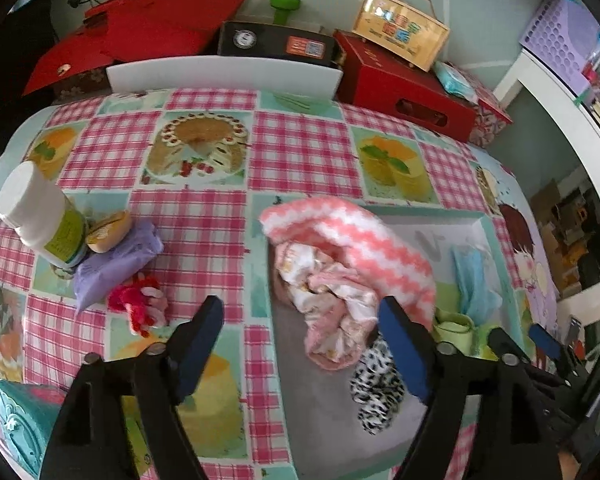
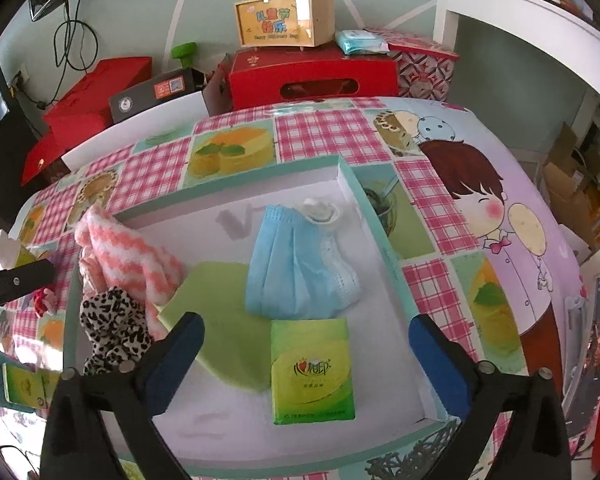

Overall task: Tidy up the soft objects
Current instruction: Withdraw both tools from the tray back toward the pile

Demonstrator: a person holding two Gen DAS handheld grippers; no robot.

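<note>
A table under a pink-check oilcloth printed with cakes [image 1: 204,220] fills a cluttered room, red gift boxes stacked behind it. The right gripper [image 2: 306,334] stands with its blue pads wide apart and empty, hovering just above a green tissue pack [image 2: 313,372] that lies flat on the floor of a shallow teal-rimmed tray [image 2: 384,240]. The left gripper [image 1: 302,322] is likewise wide and holds nothing, one pad over the bare cloth, the other over the tray beside a crumpled pink printed cloth [image 1: 332,304]. Outward from the fingers the tray already holds a leopard-print scrunchie [image 2: 114,324], a pink-and-white zigzag towel [image 2: 128,256] draped over its left rim, a green cloth [image 2: 220,320] and a blue face mask [image 2: 296,268]. Well to the left, outside the tray, a red-and-white fluffy piece [image 1: 140,308], a lilac soft pack [image 1: 116,260] and a white-capped bottle [image 1: 40,216] sit on the table. The sorting looks well along, both hands apparently between items. The next move would seem to call for the left gripper to swing out to the fluffy piece or the lilac pack, close on it and carry it over the rim.
</note>
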